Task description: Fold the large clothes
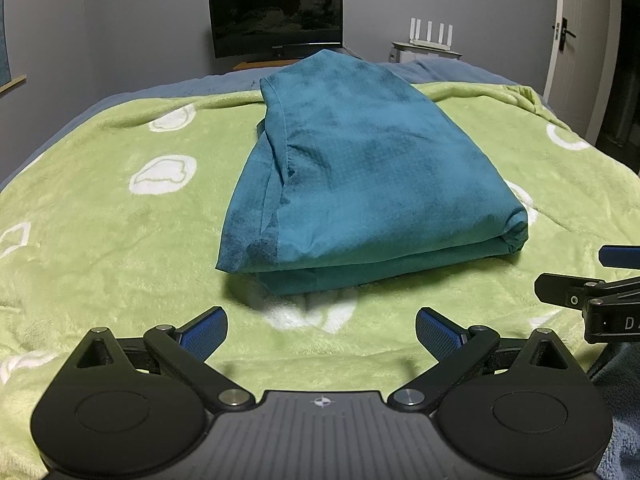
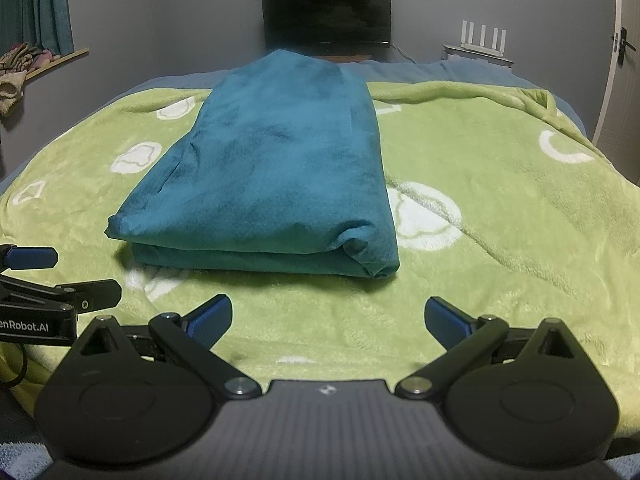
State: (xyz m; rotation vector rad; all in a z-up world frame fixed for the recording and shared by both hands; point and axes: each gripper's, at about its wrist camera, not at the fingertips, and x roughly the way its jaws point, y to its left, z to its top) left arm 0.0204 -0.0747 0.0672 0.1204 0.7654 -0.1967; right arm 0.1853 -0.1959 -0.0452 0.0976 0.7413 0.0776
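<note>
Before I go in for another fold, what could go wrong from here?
1. The teal garment is already a thick, layered bundle with loose edges along its left side; pinching only the top layer could peel it open.
2. It lies on a soft green blanket; low fingers might catch the fleece along with the cloth.
3. The left gripper and right gripper, both open and empty, sit close side by side, so they might collide.

Grey walls (image 1: 120,20); dark monitor (image 1: 276,16) beyond the bed (image 2: 500,184); white router (image 2: 482,40) right; door (image 1: 568,32) far right; teal curtain (image 2: 44,4) left. Dim lighting.
</note>
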